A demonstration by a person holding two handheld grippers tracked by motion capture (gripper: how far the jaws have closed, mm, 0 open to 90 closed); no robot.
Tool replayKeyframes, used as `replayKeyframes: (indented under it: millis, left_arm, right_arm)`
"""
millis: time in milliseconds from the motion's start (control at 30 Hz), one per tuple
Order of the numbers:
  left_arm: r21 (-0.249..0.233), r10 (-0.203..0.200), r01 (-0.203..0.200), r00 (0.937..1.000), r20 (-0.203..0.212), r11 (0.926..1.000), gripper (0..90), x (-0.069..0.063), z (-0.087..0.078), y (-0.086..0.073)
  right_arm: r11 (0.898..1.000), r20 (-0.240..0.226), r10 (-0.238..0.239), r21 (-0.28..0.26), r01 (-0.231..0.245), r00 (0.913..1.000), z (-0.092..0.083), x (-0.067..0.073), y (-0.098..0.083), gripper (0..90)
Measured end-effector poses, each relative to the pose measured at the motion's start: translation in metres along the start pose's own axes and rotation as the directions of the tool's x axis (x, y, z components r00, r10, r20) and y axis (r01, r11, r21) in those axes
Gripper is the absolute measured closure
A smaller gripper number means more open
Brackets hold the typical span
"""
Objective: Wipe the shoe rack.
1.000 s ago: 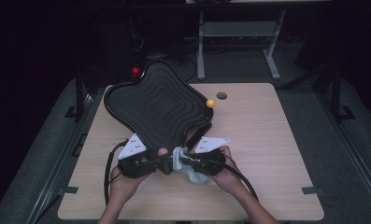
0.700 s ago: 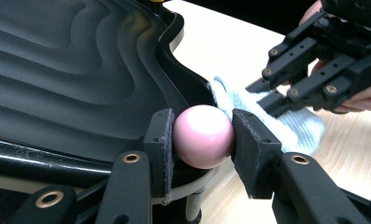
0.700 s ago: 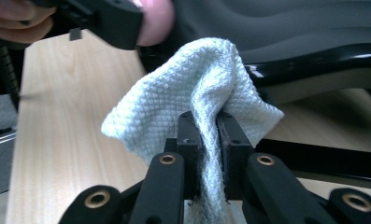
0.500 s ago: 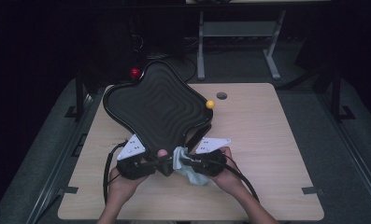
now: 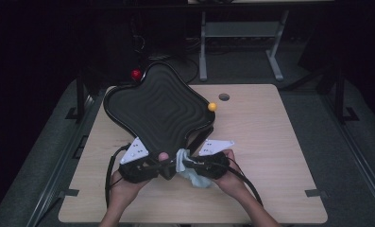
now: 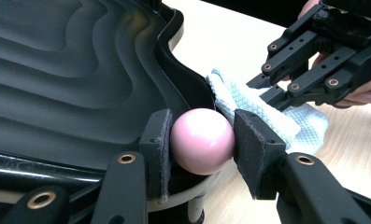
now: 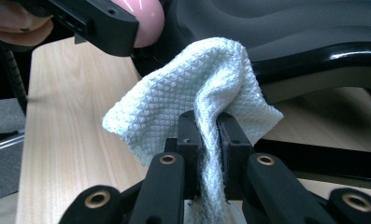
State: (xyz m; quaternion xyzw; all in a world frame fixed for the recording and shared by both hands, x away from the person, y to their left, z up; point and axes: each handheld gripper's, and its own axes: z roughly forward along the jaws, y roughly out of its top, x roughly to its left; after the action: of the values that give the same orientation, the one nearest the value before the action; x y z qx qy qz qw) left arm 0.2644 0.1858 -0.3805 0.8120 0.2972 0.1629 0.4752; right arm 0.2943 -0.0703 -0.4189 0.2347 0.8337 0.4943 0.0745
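Left gripper (image 6: 199, 140) has the pink ball (image 6: 203, 140) between its pads at the near rim of the black wavy tray (image 6: 71, 70) — jaws have just been opening a touch, yet both pads look to be on the ball. Against the earlier high view: hands, tray and cloth sit where they were. Left hand (image 5: 123, 187) low on the table (image 5: 270, 156), gripper pointing at the tray edge. Just right of it, right gripper (image 7: 206, 154) pinched tight on the pale blue cloth (image 7: 192, 88) — cloth bunched against the tray rim beside the ball. Right hand (image 5: 232, 177) mirrors the left.
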Motion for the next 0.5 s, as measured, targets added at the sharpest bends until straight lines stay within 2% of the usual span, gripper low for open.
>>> replayKeyframes:
  millis: [500]
  left_arm:
    - [0.005, 0.005, -0.005, 0.9999, 0.015, 1.0000, 60.5, -0.0034, -0.0080, -0.0040]
  right_arm:
    - [1.000, 0.011, -0.009, 0.004, 0.009, 0.9999, -0.0040, -0.0032, 0.0009, 81.1]
